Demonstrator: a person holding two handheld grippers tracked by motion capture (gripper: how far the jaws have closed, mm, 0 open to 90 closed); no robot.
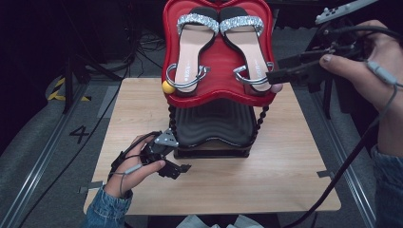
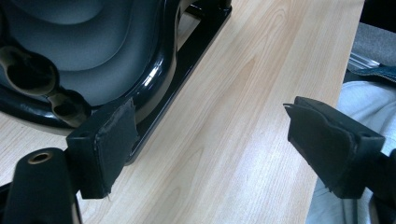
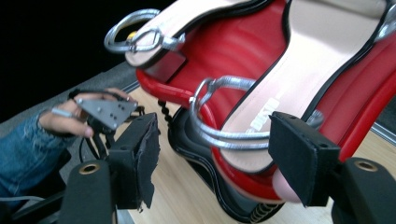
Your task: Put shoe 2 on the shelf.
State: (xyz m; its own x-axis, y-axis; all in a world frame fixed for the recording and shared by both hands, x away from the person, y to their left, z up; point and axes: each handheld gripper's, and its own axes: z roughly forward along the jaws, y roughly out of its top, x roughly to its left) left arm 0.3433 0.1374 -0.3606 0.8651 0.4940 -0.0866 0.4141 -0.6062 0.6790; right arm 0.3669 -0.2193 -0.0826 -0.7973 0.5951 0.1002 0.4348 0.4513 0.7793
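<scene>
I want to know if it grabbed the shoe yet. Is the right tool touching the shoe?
Cannot tell. In the right gripper view, the open right tool straddles the silver-strapped sandal's heel, but no contact or gap shows plainly.

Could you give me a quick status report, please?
Left gripper open, low by the black tray. Right gripper open at right sandal's heel. Nothing between them.

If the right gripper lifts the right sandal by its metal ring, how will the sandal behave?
The sandal looks light, with a thin sole. Its smooth metal ring may slip between the jaws. Held at the heel end, it would probably hang toe down.
</scene>
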